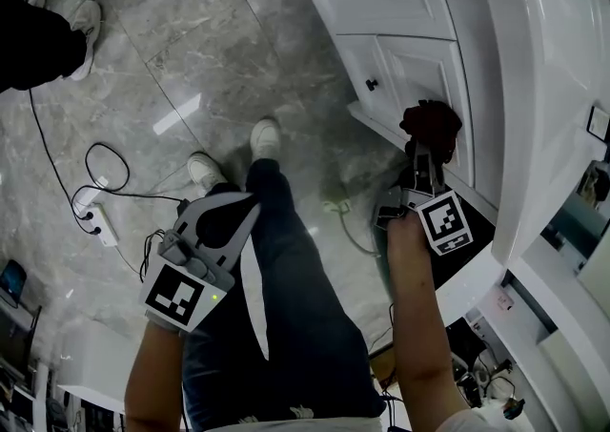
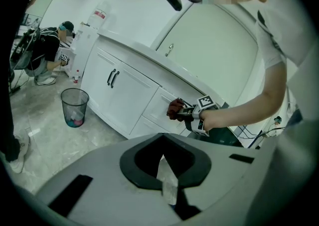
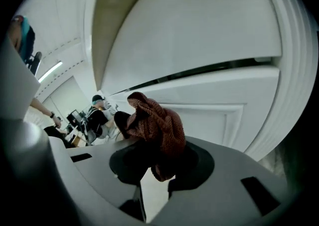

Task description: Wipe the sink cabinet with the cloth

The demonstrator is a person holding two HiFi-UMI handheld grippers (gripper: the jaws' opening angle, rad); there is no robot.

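Right hand-held gripper (image 1: 425, 165): jaws are closed on the cloth (image 1: 431, 123); in the right gripper view (image 3: 154, 156) the dark red fabric is seen bunched up between and above the jaw tips.
Left hand-held gripper (image 1: 221, 222): jaws are drawn together with nothing between them (image 2: 167, 170); it is held low at lower left of the head view, well apart from the work.
Cloth position: at right centre of the head view, up against a panelled front of the sink cabinet (image 1: 412, 68), just under the counter (image 1: 558, 87) edge. Contact looks likely from the left gripper view (image 2: 175, 109), but cannot be confirmed.
Task stage (judged): wiping of the cabinet front is under way, or about to be.
Risk 1: only a small part of the wad appears clamped; drag along the panel could pull it free.
Risk 2: if the wad rolls aside, the painted face could be scraped by bare jaw tips.
Risk 3: the knob (image 1: 372, 84), up and left of the cloth, could snag loose folds.
Risk 4: a cable (image 1: 107, 169) lies on the floor (image 1: 191, 39) near the feet; a sidestep could catch it.
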